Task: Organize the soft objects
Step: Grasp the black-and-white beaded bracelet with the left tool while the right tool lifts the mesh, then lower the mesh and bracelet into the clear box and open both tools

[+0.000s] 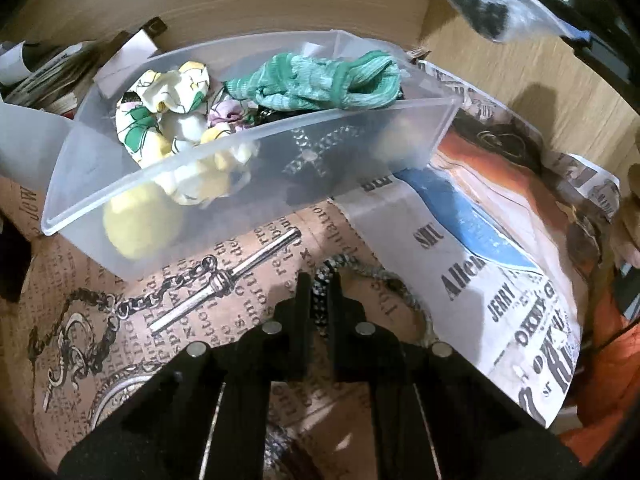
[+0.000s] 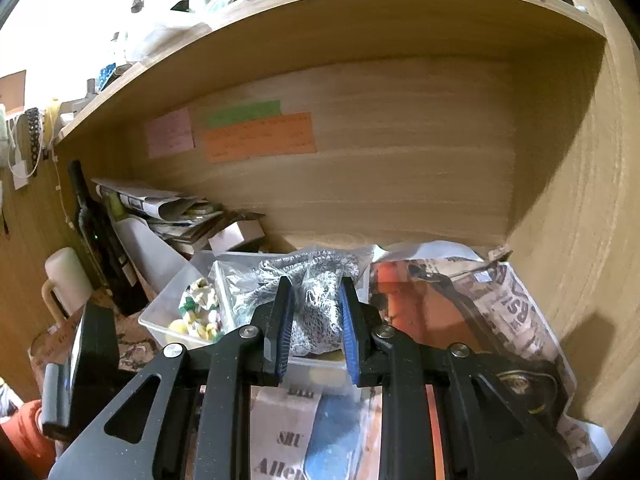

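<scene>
1. the left gripper (image 1: 319, 280) is seen low over the printed paper (image 1: 224, 280), its jaws pressed together on a speckled black-and-white band (image 1: 362, 270) that lies looped on that paper.
2. the band's loop runs out to the right of the fingers and curls back beneath the gripper; part of it is hidden by the gripper body.
3. a clear plastic bin (image 1: 248, 148) stands just beyond the left gripper, partly on the printed paper and partly on a newspaper (image 1: 480, 264).
4. inside the bin are seen a floral scrunchie (image 1: 160, 116), a green ribbed fabric piece (image 1: 328, 80) and, through the frosted wall, a yellow round item (image 1: 136, 224) that may be a soft ball.
5. the right gripper (image 2: 316, 300) is held above the bin, its blue-padded jaws pinching a clear bag of grey speckled fabric (image 2: 316, 280).
6. in the left wrist view that same bag appears blurred at the upper right.
7. coloured notes (image 2: 256, 136) are stuck to the wooden back wall.
</scene>
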`<state>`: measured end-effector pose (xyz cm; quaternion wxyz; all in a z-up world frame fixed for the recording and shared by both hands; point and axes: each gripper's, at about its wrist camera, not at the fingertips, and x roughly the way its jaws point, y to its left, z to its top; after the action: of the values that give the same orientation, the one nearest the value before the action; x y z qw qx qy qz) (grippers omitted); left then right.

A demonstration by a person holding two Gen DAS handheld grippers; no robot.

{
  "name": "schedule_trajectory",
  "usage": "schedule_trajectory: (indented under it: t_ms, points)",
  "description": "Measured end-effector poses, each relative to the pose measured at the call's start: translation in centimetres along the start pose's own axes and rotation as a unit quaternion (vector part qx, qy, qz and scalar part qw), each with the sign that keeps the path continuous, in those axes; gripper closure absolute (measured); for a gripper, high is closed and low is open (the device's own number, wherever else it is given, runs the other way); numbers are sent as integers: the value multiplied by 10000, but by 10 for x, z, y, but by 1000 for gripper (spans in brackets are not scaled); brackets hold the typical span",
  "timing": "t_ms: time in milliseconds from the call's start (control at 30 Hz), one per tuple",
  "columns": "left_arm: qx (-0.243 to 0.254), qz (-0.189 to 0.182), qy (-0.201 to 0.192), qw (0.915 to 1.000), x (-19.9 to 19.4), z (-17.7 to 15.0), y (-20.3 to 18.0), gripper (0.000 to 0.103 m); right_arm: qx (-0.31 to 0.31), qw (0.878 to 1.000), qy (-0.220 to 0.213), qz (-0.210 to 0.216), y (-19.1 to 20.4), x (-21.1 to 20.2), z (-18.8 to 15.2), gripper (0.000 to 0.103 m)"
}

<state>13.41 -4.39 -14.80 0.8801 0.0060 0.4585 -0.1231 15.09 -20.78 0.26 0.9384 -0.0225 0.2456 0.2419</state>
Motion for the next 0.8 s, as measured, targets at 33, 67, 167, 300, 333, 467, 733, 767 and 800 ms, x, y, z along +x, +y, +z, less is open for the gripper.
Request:
schedule_trajectory:
  t_ms: [33, 67, 167, 300, 333, 467, 733, 767, 800]
  points:
    - [-17, 39, -105, 9999, -5, 0, 0, 97, -6, 10000, -3, 19, 0, 1, 1, 83]
    - [-25, 59, -171, 9998, -10, 0, -2, 98, -20, 10000, -8, 33, 1, 2, 2, 83]
    - [-84, 86, -448, 9989, -32, 3, -1, 98, -62, 10000, -33, 40, 2, 7, 5, 83]
    - [-205, 154, -891, 9957, -66, 12, 7, 98, -83, 9999, -41, 84, 4, 15, 9, 83]
    - [-231, 200, -996, 9946, -73, 15, 10, 98, -105, 9999, -44, 76, 6, 18, 10, 83]
    - [-345, 434, -1339, 9894, -93, 32, 24, 97, -156, 9998, 40, 98, 12, 31, 8, 83]
    - [-821, 648, -1460, 9837, -84, 65, 63, 98, -351, 9982, 489, -82, 18, 65, -5, 83]
    - [-877, 659, -1435, 9836, -79, 68, 66, 98, -367, 9979, 519, -97, 19, 67, -6, 83]
    - [-941, 657, -1396, 9835, -74, 69, 69, 98, -385, 9977, 556, -107, 19, 70, -7, 83]
